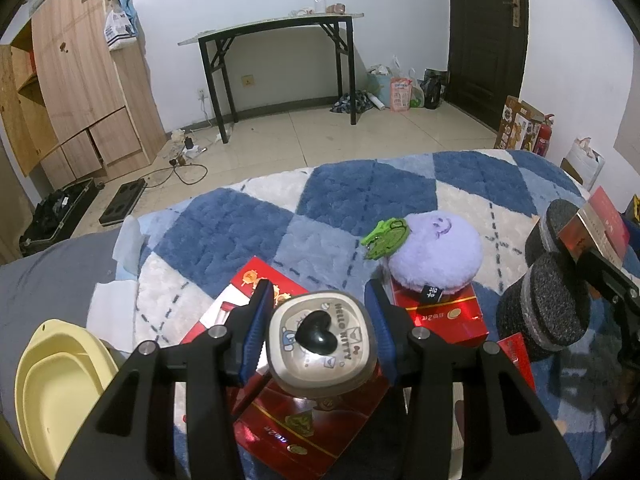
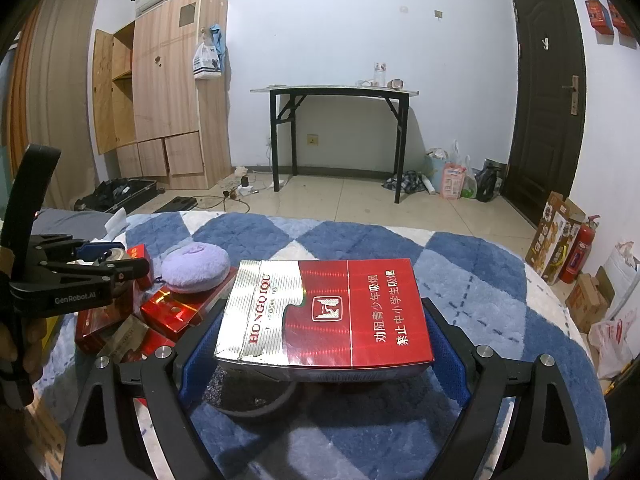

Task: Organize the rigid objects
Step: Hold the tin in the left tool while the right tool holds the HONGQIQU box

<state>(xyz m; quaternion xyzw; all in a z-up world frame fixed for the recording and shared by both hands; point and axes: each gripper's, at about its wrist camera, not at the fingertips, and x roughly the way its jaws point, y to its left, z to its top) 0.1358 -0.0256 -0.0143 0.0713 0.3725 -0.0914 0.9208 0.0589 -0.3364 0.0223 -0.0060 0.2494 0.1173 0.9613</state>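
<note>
- Red-and-silver cigarette carton [image 2: 324, 316] sitting clamped in the right gripper [image 2: 320, 344], held above the blue-and-white checked blanket [image 2: 480, 280] on the bed.
- Gripping a beige Hello Kitty container [image 1: 322, 340] with the left gripper [image 1: 320, 332], over the red boxes [image 1: 312, 420].
- Judging both mid-carry, sorting underway.
- Calling next for a clear spot to set each down, perhaps the yellow tub [image 1: 52, 380].
- Reading "HONGQIQU" and Chinese warning text on the carton, "HELLO KITTY" on the container, "GenRobot.AI" on the left gripper.

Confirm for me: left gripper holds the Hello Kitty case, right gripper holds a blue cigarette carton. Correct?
Nearly. The left gripper does hold the Hello Kitty case, but the cigarette carton in the right gripper is red and silver, not blue, as the right wrist view shows.
</note>
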